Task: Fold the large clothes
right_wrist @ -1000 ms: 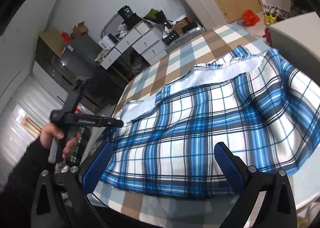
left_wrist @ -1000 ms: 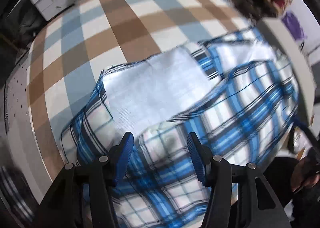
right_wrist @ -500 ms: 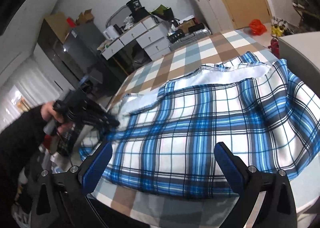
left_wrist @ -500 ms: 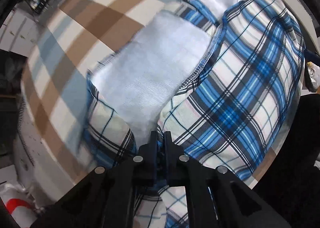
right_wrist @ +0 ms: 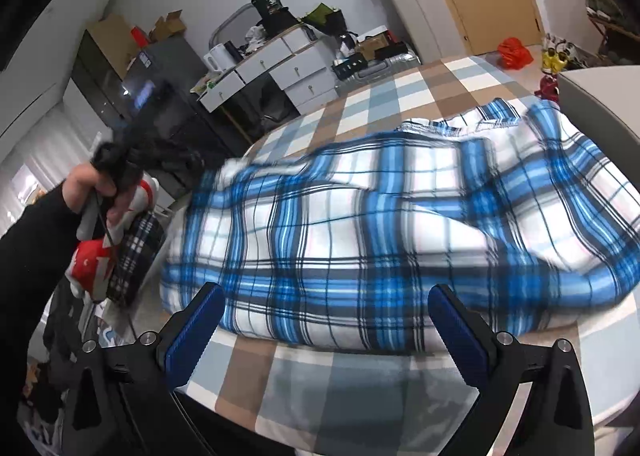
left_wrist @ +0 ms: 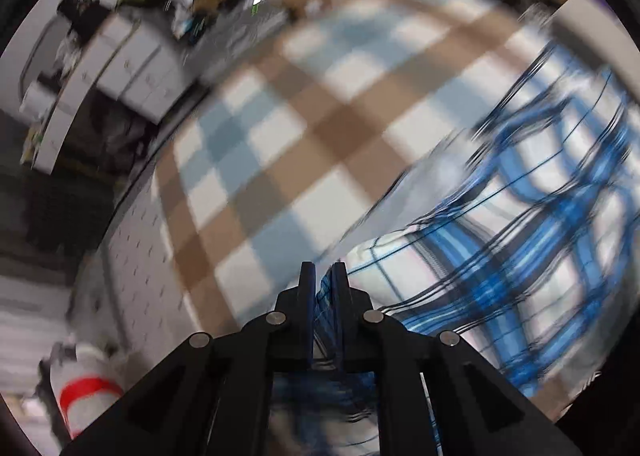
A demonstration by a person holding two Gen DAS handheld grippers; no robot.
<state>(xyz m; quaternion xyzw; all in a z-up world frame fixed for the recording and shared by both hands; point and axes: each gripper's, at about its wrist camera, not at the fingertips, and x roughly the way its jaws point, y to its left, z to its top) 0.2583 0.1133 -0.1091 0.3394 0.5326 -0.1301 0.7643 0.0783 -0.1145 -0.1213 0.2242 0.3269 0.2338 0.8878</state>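
A large blue-and-white plaid shirt (right_wrist: 380, 223) lies spread over a table with a brown, blue and white checked cloth (right_wrist: 320, 384). My left gripper (left_wrist: 324, 276) pinches a bunched fold of the shirt's left edge (left_wrist: 520, 256). Its jaws are starting to open slightly, with the cloth still pressed between the pads. In the right wrist view the left gripper (right_wrist: 160, 159) is a blur in a person's hand (right_wrist: 96, 191) at the shirt's left end. My right gripper (right_wrist: 326, 332) stands wide open just above the near hem, holding nothing.
White drawer units (right_wrist: 288, 71) and clutter stand beyond the table's far end. A red-and-white object (right_wrist: 92, 264) and a dark plaid cloth (right_wrist: 136, 252) sit low at the left. A white surface (right_wrist: 600, 95) borders the table on the right. Bare checked cloth (left_wrist: 300, 115) lies beyond the shirt.
The left gripper went from open over the shirt's left edge to shut on it, then tilted up, lifting and dragging the cloth. The right gripper stayed open and nearly still.
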